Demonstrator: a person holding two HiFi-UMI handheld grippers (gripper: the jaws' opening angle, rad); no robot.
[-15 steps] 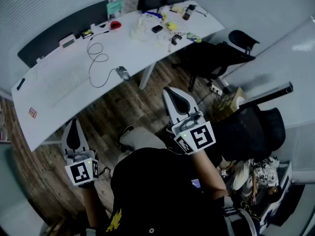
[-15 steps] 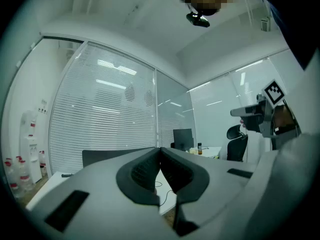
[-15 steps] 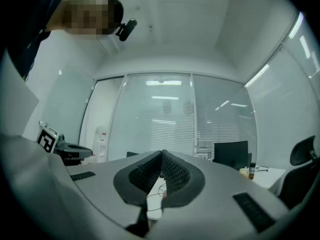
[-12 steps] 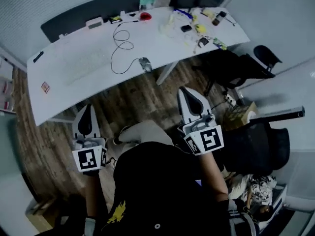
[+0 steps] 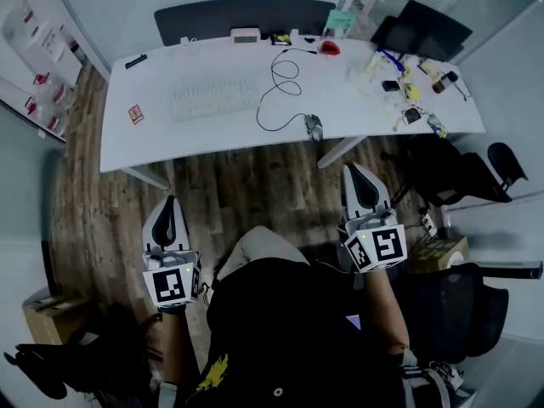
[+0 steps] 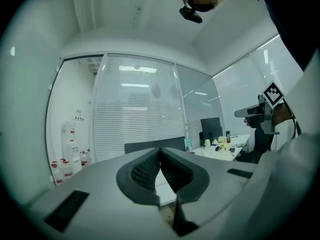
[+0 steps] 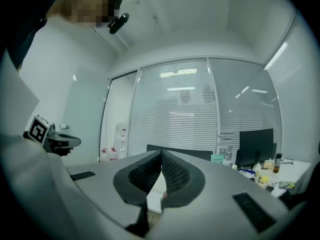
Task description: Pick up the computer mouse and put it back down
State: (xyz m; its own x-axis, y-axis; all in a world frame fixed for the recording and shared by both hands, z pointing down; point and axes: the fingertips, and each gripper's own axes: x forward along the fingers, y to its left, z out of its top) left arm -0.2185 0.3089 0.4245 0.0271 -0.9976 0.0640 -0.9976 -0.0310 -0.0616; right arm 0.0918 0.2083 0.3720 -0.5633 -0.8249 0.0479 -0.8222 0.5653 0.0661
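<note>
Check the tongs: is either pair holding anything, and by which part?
Nothing is held. The left tongs and right tongs are both shut and empty, well short of the mouse lying on the desk.

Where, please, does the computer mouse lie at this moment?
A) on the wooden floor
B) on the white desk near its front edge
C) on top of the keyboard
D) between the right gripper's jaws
B: the mouse sits on the white desk by its front edge, while the right gripper is shut and empty, short of the desk.
</note>
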